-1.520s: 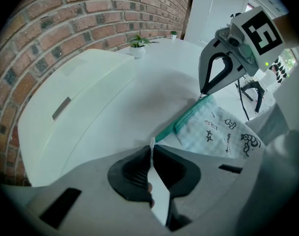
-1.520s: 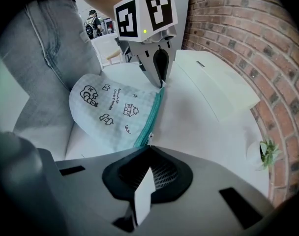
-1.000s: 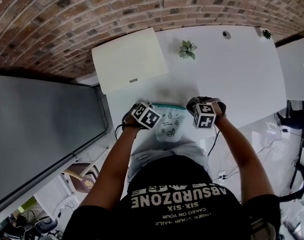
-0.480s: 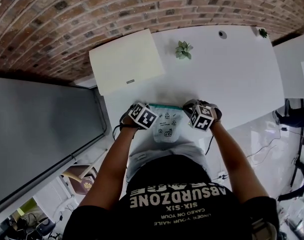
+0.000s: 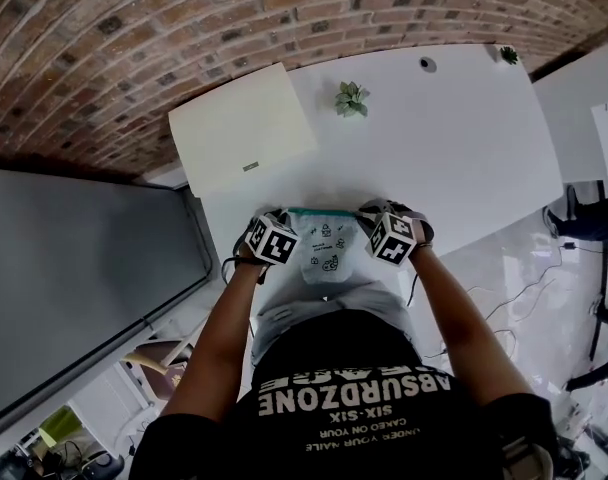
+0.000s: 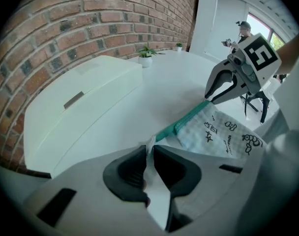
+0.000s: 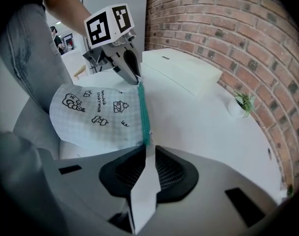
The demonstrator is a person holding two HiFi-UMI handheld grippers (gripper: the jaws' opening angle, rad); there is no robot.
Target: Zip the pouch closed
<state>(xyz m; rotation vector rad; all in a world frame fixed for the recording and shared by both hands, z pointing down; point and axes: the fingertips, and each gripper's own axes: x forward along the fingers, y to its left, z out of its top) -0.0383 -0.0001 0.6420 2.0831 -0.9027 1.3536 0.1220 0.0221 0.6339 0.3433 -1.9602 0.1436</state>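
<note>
My left tool was pinched nearly shut on one end of the white checked fabric pouch with a teal zip, mid-frame at the near edge of the white desk. My right tool had just been opening its jaws, which stood slightly apart round the zip's other end. A red brick wall filled the top of the frame.

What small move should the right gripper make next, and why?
Probably open wider and withdraw: the teal zipper of the white checked fabric pouch looks closed, and the right gripper has just been opening its jaws, the zipper end between them.
</note>
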